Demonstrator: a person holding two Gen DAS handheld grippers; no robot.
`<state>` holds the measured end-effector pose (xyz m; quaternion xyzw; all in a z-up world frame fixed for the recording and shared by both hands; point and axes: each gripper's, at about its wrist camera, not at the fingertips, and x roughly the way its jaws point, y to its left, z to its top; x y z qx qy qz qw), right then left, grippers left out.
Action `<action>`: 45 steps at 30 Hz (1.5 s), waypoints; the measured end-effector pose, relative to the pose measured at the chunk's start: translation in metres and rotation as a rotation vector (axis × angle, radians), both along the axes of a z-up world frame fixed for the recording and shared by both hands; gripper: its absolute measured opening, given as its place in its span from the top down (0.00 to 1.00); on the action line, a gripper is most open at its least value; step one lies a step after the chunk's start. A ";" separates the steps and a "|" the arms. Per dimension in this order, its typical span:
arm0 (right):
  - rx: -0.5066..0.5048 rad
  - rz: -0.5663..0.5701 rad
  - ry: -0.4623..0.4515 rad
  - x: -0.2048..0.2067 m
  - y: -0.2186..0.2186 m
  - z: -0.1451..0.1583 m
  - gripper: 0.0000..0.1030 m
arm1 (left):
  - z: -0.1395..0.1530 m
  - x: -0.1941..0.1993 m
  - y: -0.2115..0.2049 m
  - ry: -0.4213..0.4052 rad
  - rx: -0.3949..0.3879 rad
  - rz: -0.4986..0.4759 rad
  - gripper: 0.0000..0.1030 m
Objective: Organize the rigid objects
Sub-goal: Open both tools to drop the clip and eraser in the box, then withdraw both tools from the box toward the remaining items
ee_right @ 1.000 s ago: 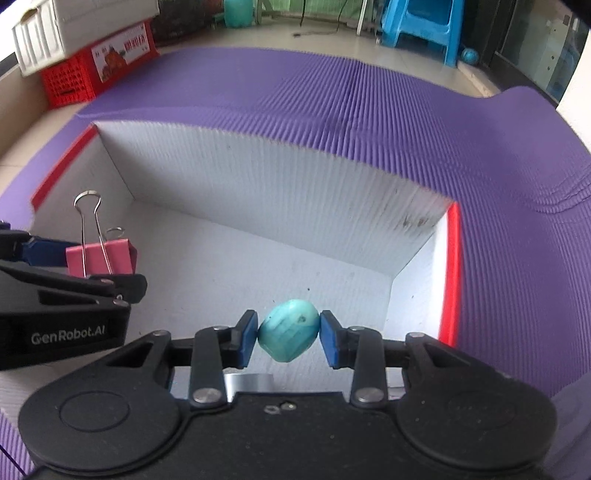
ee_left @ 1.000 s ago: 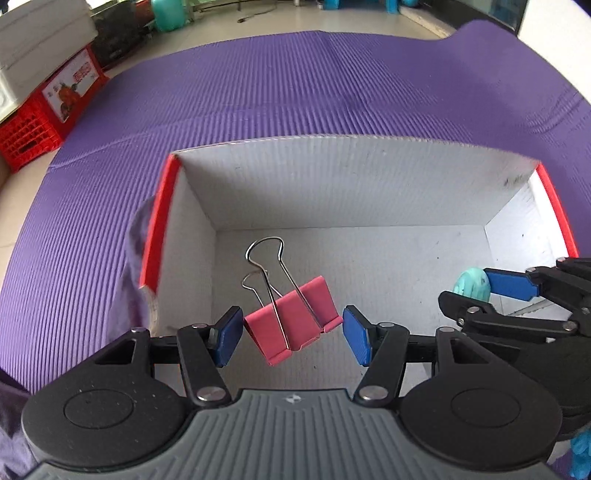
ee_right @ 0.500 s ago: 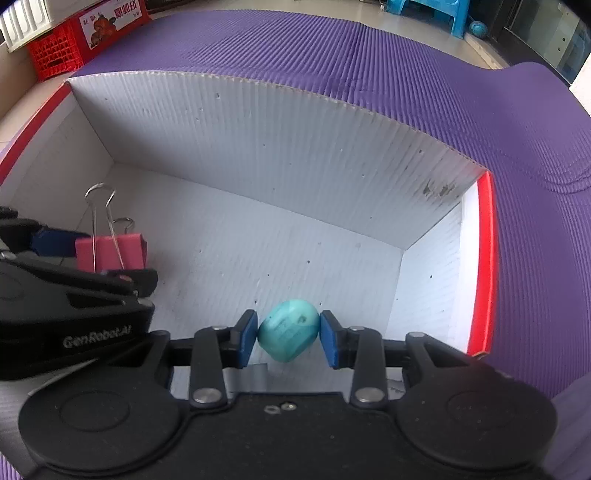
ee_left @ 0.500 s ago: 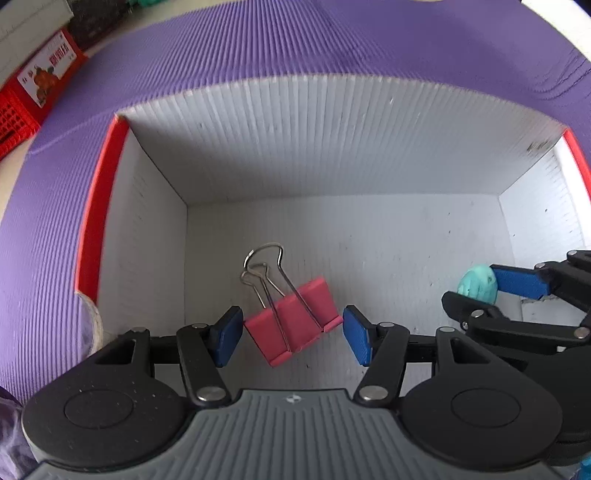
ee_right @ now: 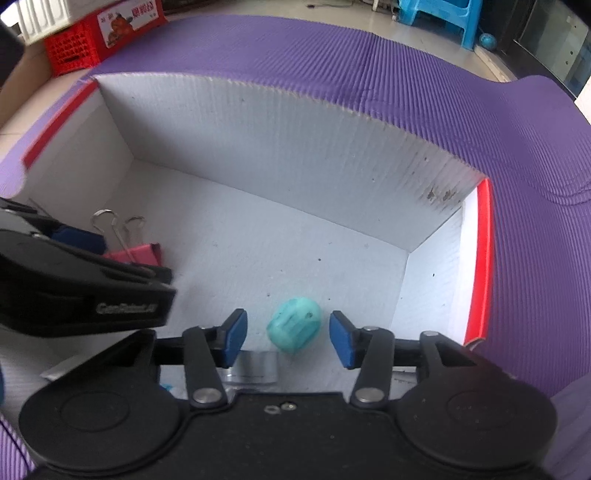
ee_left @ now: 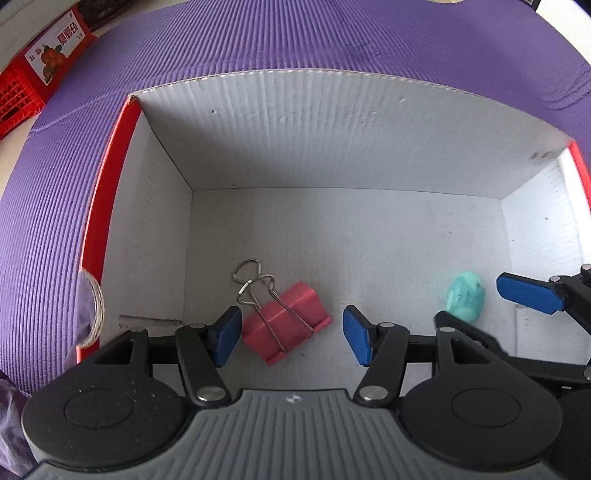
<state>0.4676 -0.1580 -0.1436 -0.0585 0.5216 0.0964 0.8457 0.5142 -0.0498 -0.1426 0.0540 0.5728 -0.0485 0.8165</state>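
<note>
Reaching down into a white corrugated box point(ee_left: 332, 122), both grippers hang just above its floor. Nearest the lens in the left wrist view, the left gripper point(ee_left: 291, 334) stands with its blue pads parted around a pink binder clip point(ee_left: 286, 326); the left pad sits right against the clip's edge, while a clear gap separates the right pad from it, so the clip is not squeezed and appears to lie on the box floor. Its two wire handles splay up and to the left. In the right wrist view the right gripper point(ee_right: 287, 334) has its jaws opening, and a teal, ribbed, egg-shaped object point(ee_right: 294, 325) sits between them with daylight on either side — neither pad presses it. A small strip of clear tape or film point(ee_right: 255, 367) lies on the floor just beneath that gripper.

A little farther in, the box floor is bare and lightly speckled. The two items lie well apart, the clip toward the left side of the box and the teal piece toward the right, near the right wall. The side rims of the box show red edges point(ee_right: 480, 258). Beyond the far wall a ribbed purple mat point(ee_right: 369, 66) spreads out under the box, and past it stand a red crate point(ee_right: 74, 48) and a blue plastic stool point(ee_right: 443, 18) — both off the mat on the room's floor.
</note>
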 end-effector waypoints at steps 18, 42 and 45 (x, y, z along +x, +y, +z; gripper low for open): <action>0.086 -0.012 -0.131 -0.047 -0.025 0.051 0.19 | 0.063 -0.054 -0.003 -0.111 -0.030 0.005 0.32; 0.171 0.060 -0.278 -0.174 -0.032 0.143 0.13 | 0.157 -0.194 0.020 -0.304 -0.087 -0.013 0.27; 0.190 0.056 -0.290 -0.193 -0.038 0.148 0.13 | 0.164 -0.214 0.021 -0.334 -0.100 -0.018 0.23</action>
